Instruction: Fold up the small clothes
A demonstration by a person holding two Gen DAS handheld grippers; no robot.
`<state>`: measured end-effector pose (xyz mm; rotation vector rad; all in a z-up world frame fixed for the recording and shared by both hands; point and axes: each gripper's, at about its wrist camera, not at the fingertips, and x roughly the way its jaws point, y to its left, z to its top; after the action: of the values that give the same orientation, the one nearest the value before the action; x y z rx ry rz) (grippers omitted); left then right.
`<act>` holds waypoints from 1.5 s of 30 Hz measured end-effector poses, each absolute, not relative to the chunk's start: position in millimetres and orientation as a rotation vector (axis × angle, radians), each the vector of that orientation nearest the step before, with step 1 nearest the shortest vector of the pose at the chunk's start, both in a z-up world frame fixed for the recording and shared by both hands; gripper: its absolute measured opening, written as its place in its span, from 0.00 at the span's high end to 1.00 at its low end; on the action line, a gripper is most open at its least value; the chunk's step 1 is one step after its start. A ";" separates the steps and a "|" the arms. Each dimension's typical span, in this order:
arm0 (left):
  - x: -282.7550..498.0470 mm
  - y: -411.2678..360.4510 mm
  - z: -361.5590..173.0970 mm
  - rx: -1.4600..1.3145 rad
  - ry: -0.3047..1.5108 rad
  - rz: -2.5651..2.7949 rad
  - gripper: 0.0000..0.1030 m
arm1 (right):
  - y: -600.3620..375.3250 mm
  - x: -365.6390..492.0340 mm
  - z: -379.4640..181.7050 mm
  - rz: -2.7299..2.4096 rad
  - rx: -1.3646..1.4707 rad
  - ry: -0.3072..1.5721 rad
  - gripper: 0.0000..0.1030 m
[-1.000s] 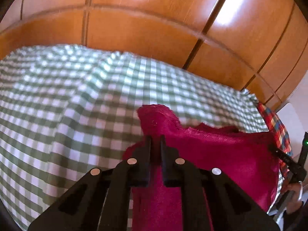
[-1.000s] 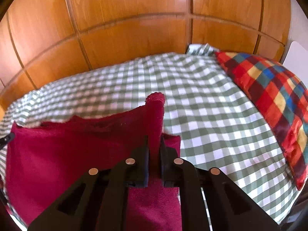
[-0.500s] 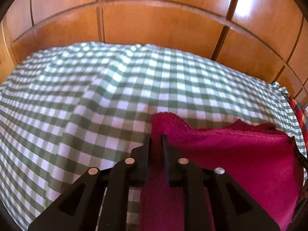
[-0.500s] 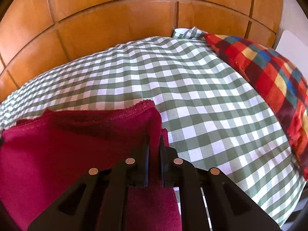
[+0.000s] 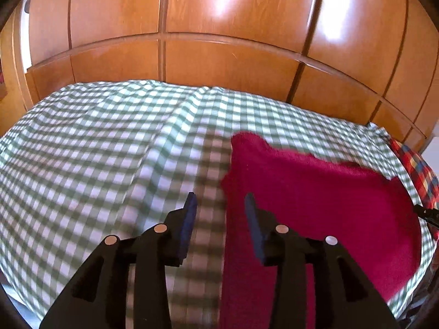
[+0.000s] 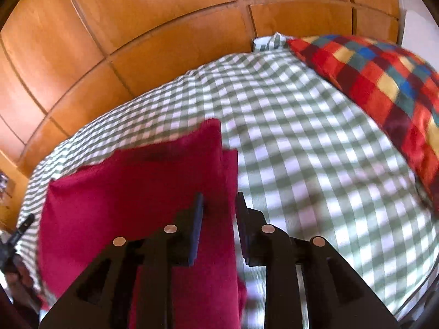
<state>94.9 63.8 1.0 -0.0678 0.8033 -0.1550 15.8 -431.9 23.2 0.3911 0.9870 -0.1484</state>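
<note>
A crimson fleece cloth (image 5: pixel 315 200) lies folded over on a green-and-white checked bedcover (image 5: pixel 96 150). My left gripper (image 5: pixel 221 205) is open above the cloth's left edge, holding nothing. In the right wrist view the same cloth (image 6: pixel 131 192) lies flat, and my right gripper (image 6: pixel 219 203) is open with the cloth's right edge lying between its jaws, not pinched. Both views are blurred by motion.
A wooden panelled wardrobe (image 5: pixel 219 41) stands behind the bed. A red, blue and yellow checked pillow (image 6: pixel 384 82) lies at the bed's right end and shows at the far right of the left wrist view (image 5: pixel 417 170).
Both grippers were shut on the cloth's raised corners. They carried the edge forward and down, then opened and let go. The cloth now lies flat on the bed.
</note>
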 end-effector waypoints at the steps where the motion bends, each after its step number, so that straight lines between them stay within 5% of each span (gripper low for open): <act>1: 88.6 64.2 -1.1 -0.066 0.807 -0.159 0.63 | -430.8 7.4 22.1 -0.136 0.401 0.993 0.78; 10: 48.5 68.9 -14.2 -0.085 0.838 -0.174 0.54 | -423.4 -26.2 13.1 -0.112 0.449 1.005 0.78; 11: 46.7 69.1 -14.6 -0.086 0.837 -0.171 0.54 | -420.6 -27.1 16.2 -0.121 0.422 1.003 0.90; 13: 42.2 70.1 -13.5 -0.092 0.831 -0.168 0.54 | -416.7 -28.4 22.5 -0.138 0.372 0.998 0.93; 26: 34.9 67.6 -34.2 -0.084 0.896 -0.158 0.47 | -427.9 -34.7 -1.5 -0.224 0.339 1.032 0.93; 28: 33.0 70.0 -26.6 -0.095 0.877 -0.165 0.48 | -432.1 -37.1 2.6 -0.210 0.369 1.021 0.92; 30: 32.6 69.2 -21.7 -0.084 0.862 -0.162 0.48 | -432.8 -42.4 8.7 -0.224 0.377 1.002 0.71; 32: 32.5 69.4 -15.6 -0.087 0.845 -0.163 0.48 | -431.8 -46.4 13.7 -0.232 0.389 0.989 0.63; 45: 79.8 28.1 13.5 -0.055 0.793 -0.206 0.48 | -358.9 -24.8 44.3 -0.065 0.203 0.934 0.63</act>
<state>79.8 28.1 13.5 -0.0551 0.7926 -0.2064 -24.8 -358.9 44.3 0.2026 0.9341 -0.0647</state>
